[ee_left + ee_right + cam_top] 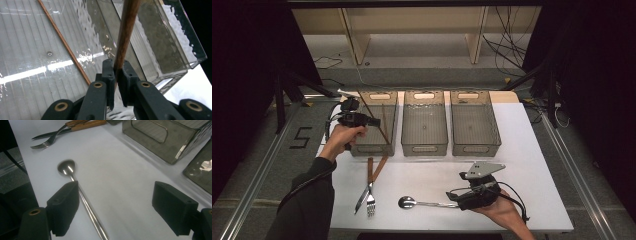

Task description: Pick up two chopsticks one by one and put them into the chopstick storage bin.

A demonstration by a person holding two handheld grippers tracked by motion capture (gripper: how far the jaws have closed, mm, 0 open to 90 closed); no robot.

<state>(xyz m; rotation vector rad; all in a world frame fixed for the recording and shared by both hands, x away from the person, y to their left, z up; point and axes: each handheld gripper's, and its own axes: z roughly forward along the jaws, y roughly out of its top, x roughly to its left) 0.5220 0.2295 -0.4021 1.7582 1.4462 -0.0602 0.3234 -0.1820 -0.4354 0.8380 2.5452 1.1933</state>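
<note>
My left gripper reaches over the left clear bin, and in the left gripper view its jaws are shut on the end of a dark brown chopstick that rises away from them. A second, thinner chopstick lies slanted on the bin's floor. My right gripper rests near the table's front edge with its jaws wide open. A steel spoon lies on the white table, its handle running under the left pad and its bowl pointing away.
Two more clear bins, middle and right, stand beside the left one. A fork and a knife with wooden handles lie crossed in front of the left bin. Cables and shelf legs are beyond the table.
</note>
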